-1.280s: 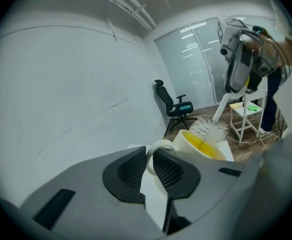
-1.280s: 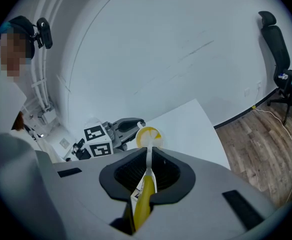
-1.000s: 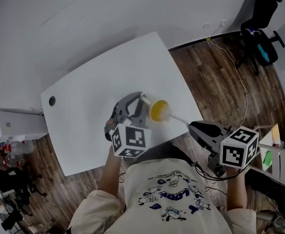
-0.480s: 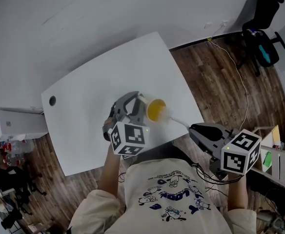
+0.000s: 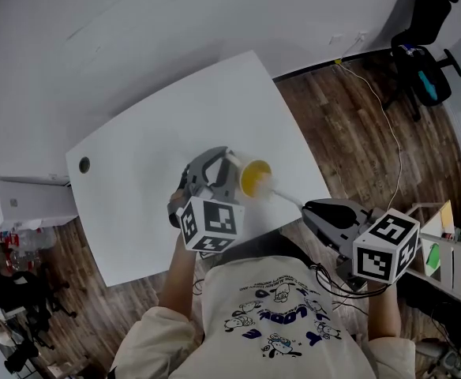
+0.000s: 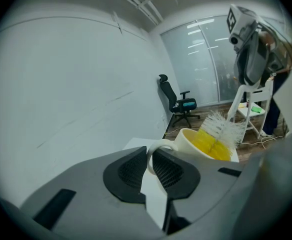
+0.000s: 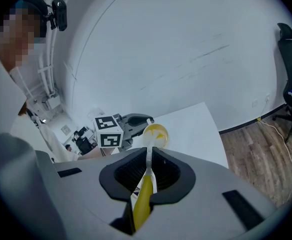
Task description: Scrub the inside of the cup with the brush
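- The right claw (image 7: 147, 171) is clamped on the yellow-and-white handle of the brush (image 7: 144, 198).
- The brush's white bristles sit inside the yellow-lined cup (image 6: 198, 143).
- The left claw (image 6: 150, 165) pinches the cup's white loop handle.
- The cup is tilted over the front part of the white tabletop (image 5: 151, 140).
- An office chair (image 5: 424, 46) stands far off.

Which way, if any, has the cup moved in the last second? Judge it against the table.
No. The cup, clamped in the left hand-held gripper, stays the same way off the table's right edge in the head view.
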### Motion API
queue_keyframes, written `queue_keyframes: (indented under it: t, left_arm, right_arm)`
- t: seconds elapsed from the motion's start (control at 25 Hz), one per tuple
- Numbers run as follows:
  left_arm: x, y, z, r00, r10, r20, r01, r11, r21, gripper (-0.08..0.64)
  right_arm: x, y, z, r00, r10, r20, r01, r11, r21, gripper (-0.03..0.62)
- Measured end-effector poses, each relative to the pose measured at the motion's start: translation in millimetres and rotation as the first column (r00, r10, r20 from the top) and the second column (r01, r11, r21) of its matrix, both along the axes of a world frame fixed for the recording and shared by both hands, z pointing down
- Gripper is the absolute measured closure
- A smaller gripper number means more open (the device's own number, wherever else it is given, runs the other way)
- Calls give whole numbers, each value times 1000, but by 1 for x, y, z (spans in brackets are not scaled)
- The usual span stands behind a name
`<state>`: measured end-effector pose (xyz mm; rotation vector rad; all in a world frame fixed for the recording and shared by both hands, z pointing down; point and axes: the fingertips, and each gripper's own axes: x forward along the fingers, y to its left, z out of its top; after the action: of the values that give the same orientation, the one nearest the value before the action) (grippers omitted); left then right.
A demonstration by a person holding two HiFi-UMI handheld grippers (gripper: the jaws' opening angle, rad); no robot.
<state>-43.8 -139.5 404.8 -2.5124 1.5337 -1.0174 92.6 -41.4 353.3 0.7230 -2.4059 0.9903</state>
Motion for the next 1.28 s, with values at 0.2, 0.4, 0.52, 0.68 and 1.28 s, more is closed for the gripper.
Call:
queue_keyframes:
  t: [0.2,0.4,0.52,0.68,1.28]
  left_arm:
    - [3,0,0,1000,10,6,-10,1000,-1,517]
    - [-1,-2,3,1000,4,5,-4,1000,-5,517]
    - [-2,-4,7,1000,-4,3,5,1000,-22,518]
    - [-4,-5,11,1000,-12,5,12,999,-37,518]
    - [-9,-5,11,1000,-6,17,7,999,-44,518]
  right_arm:
    - [-7,-1,4,1000,-6,-9,6,1000,0,548]
    - [-13,0,4,1000,-22,-12,22,1000,11,548]
    - [-15,1,3,999,-39,-22,39,999,21,546]
    - [-15,3,3,998,-56,-36,57,998,31,546]
    - [-8,1,7,954,-155,-258,197,969,147,548]
